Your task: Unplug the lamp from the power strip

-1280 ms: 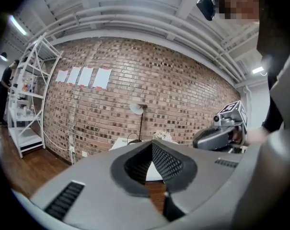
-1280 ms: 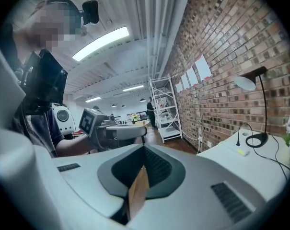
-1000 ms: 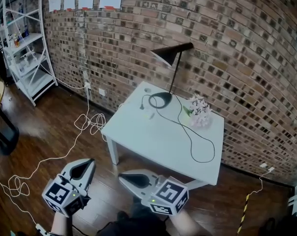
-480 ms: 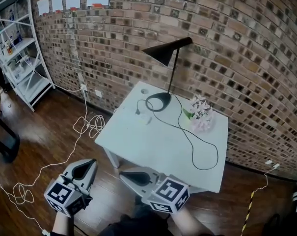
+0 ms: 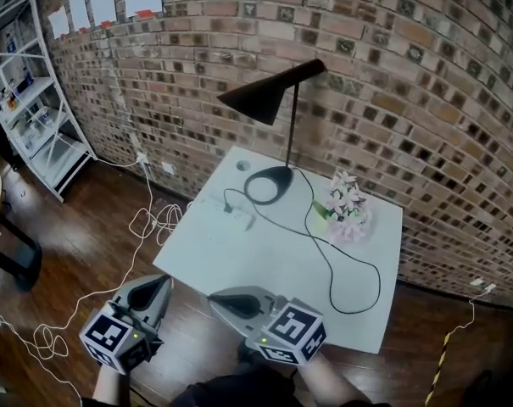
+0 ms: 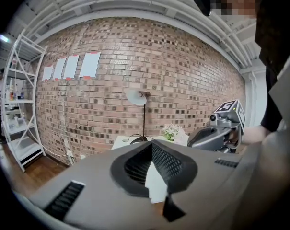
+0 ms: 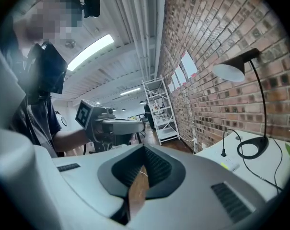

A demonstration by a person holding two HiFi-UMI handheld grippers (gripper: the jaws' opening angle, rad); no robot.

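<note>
A black lamp (image 5: 269,100) stands at the back of the white table (image 5: 264,261). Its black cord (image 5: 358,287) loops over the tabletop and its plug (image 5: 225,207) sits in the white power strip (image 5: 237,218) near the table's left edge. My left gripper (image 5: 157,288) and right gripper (image 5: 215,300) hover shut and empty in front of the table's near edge, well short of the strip. The right gripper view shows the lamp (image 7: 240,71), the plug (image 7: 223,152) and the strip (image 7: 229,165) ahead at the right. The left gripper view shows the lamp (image 6: 137,98) far ahead.
A pot of pale pink flowers (image 5: 348,206) stands right of the lamp base. White cables (image 5: 150,220) trail over the wooden floor from a wall socket (image 5: 142,156). A white metal shelf (image 5: 36,117) stands at the left by the brick wall (image 5: 409,100).
The view has come closer to the table, which now fills more of the frame. Both grippers stay low in front of me, shut as before.
</note>
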